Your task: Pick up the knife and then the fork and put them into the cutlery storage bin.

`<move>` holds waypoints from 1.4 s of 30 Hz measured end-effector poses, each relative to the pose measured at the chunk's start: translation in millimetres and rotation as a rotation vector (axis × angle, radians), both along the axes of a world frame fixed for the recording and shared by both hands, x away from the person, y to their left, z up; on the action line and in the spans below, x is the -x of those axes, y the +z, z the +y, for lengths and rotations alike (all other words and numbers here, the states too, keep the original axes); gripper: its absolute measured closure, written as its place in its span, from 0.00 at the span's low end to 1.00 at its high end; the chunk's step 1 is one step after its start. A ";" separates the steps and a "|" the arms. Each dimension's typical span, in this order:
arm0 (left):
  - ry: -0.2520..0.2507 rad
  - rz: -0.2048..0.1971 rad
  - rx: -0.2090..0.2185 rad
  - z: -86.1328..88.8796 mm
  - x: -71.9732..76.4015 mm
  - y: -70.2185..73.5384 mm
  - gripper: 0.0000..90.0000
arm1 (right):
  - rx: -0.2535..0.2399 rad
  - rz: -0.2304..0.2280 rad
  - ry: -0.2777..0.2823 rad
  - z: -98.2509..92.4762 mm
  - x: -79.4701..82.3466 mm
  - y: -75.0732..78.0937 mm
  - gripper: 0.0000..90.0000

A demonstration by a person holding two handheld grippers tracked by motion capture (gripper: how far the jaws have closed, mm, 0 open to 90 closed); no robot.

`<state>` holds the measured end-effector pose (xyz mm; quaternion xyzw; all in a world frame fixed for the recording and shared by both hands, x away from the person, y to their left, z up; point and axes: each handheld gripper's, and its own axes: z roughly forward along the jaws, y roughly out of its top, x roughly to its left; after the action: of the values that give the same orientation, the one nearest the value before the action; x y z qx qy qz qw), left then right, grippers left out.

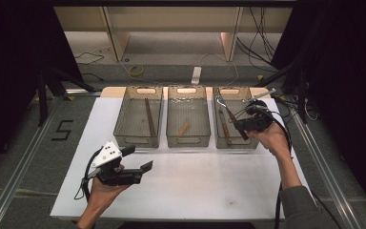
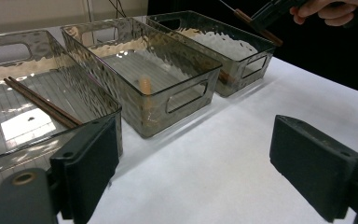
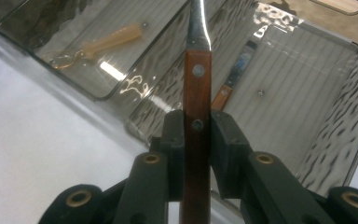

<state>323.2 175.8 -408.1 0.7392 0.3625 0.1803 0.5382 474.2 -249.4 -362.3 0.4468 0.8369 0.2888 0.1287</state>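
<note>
Wooden-handled utensil clamped by right gripper above right bin.

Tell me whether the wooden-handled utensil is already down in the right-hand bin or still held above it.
Still held: the right gripper is shut on the utensil's wooden handle, with the right-hand bin below it, holding another wooden-handled utensil.

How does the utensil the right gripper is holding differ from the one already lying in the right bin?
The held wooden-handled utensil is clamped in the right gripper above the right bin; the knife-like utensil lies flat on the bin floor. The held one's metal end points up and away; the other's lies level. Both have brown wooden handles and metal ends.
</note>
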 end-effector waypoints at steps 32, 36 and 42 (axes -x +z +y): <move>0.001 0.003 0.009 0.2 -0.2 -0.1 0.17 | 0.015 0.045 -0.127 1.1 -42.7 0.9 0.85; 0.000 0.002 0.009 0.6 -0.1 0.1 0.17 | 0.015 0.065 -0.144 -0.9 -48.4 -2.4 0.85; 0.000 0.004 0.008 0.0 -0.1 -0.2 0.17 | 0.018 0.084 -0.167 -1.3 -52.9 -7.4 0.85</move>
<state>323.3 175.8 -408.2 0.7374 0.3642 0.1773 0.5405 527.1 -250.7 -369.6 0.5255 0.8041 0.2504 0.1210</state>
